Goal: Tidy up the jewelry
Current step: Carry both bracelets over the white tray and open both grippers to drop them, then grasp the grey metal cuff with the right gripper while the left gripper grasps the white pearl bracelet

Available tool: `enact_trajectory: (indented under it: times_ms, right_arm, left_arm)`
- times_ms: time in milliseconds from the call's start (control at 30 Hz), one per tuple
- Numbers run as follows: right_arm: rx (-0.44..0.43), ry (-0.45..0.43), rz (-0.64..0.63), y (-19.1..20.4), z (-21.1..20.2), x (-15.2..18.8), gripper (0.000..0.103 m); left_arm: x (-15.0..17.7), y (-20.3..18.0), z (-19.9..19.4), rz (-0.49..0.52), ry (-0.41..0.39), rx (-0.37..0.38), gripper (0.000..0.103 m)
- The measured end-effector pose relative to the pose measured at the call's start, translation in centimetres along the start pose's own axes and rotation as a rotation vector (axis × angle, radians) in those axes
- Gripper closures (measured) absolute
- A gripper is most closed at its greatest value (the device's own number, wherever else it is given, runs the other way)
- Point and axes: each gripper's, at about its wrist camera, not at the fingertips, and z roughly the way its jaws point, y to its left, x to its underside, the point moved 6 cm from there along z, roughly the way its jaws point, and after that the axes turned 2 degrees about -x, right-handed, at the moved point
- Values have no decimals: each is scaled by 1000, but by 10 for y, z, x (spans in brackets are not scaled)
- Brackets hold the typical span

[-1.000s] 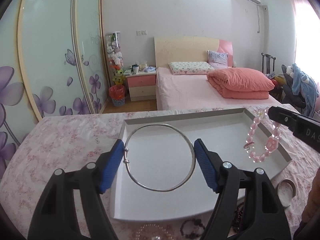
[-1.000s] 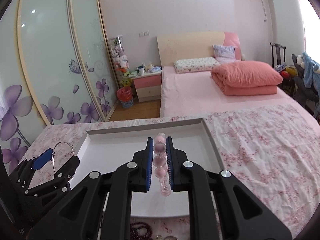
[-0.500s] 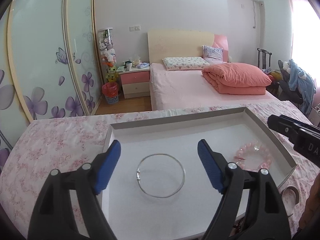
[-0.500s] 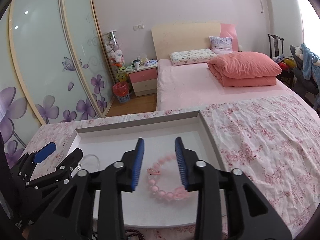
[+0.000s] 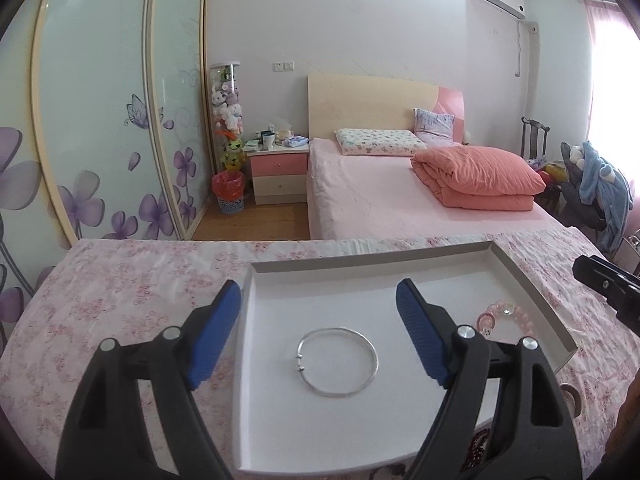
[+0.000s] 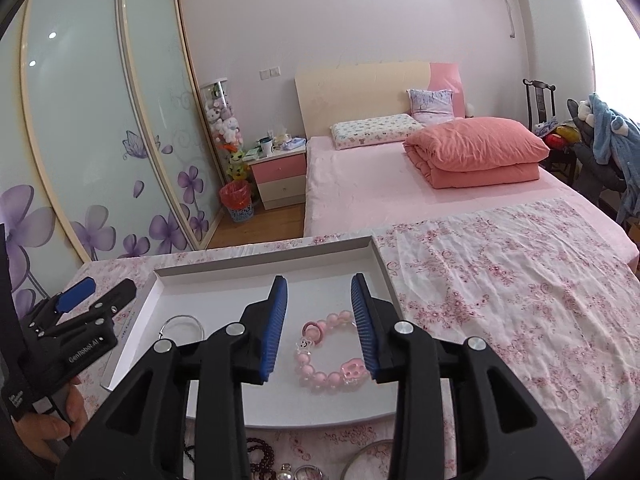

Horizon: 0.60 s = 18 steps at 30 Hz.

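The left gripper [image 5: 318, 320] hovers with jaws wide and empty over the tray [image 5: 372, 258]. A silver bangle [image 5: 337, 362] lies flat on the tray's left half, clasp pointing left. To its right lies a pink bracelet [image 6: 330, 354], its oval running left-right, below the right gripper [image 6: 319, 326], whose narrower jaws hold nothing.

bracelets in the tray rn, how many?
2: silver bangle on the tray's left half, pink bead bracelet on its right. More jewelry lies outside the near edge.
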Motion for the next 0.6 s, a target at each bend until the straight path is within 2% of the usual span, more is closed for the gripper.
enact_trajectory:
  times_ms: [133, 300, 600]
  right_arm:
    - [8, 1, -12, -4, -12, 5, 67]
    - [24, 34, -32, -15, -28, 26, 58]
    - [63, 242, -115, -37, -29, 97, 31]
  left_arm:
    - [5, 10, -18, 11, -15, -15, 25]
    - [24, 28, -45, 4, -8, -19, 22]
    - [85, 51, -84, 47, 67, 4, 16]
